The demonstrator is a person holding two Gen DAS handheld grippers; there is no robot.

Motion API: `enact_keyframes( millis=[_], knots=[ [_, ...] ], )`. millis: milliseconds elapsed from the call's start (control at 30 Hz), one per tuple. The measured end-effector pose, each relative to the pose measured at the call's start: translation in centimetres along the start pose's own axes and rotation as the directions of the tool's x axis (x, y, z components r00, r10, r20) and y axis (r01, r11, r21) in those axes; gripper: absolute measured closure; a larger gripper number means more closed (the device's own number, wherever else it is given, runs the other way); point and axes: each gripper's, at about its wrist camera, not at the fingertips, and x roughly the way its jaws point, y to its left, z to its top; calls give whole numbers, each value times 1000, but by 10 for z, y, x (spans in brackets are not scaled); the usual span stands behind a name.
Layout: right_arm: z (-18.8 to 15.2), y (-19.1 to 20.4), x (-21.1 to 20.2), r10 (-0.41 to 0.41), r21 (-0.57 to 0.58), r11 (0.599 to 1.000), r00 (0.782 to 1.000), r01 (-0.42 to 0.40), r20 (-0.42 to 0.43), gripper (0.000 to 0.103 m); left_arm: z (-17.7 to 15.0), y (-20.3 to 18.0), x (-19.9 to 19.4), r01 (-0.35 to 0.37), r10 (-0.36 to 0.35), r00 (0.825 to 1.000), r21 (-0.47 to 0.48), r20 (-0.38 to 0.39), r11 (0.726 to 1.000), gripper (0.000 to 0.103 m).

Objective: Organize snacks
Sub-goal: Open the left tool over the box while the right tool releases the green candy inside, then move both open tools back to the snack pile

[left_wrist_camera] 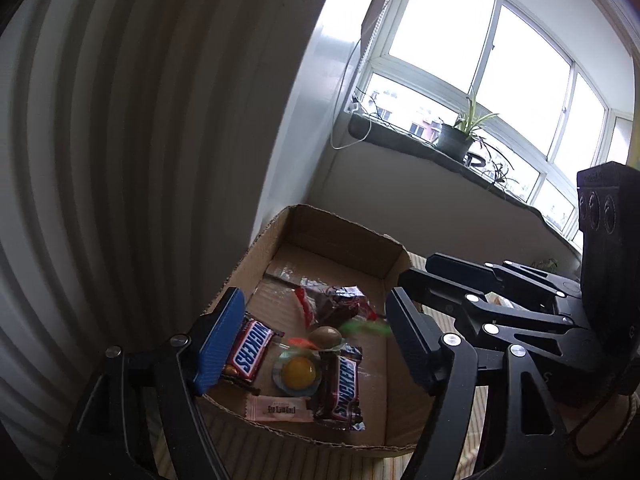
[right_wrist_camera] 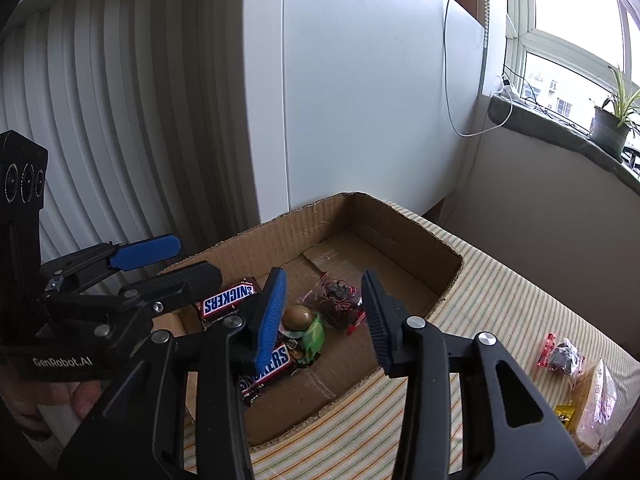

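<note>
The fingers of the left gripper (left_wrist_camera: 312, 344) and of the right gripper (right_wrist_camera: 326, 320) stand open and empty above the cardboard box (right_wrist_camera: 400, 216), seemingly so snacks fall inside beside two Snickers bars (left_wrist_camera: 250, 350), while more snacks (right_wrist_camera: 560, 356) wait on the striped cloth (right_wrist_camera: 500, 292).

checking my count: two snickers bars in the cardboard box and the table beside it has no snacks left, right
Not quite. Two Snickers bars do lie in the cardboard box, but the right wrist view shows snacks on the striped table beside it.
</note>
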Motion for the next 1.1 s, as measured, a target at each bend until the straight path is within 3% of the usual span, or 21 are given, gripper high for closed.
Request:
enact_keyframes(
  millis=[733, 1100],
  knots=[
    [-2, 4, -36, -4, 0, 1000, 998, 4, 57, 62, 6, -4, -25, -32, 31, 998, 7, 48, 999, 30],
    [-35, -38, -73, -48, 104, 994, 995, 39, 87, 62, 6, -45, -25, -24, 20, 999, 84, 37, 996, 30]
  ],
)
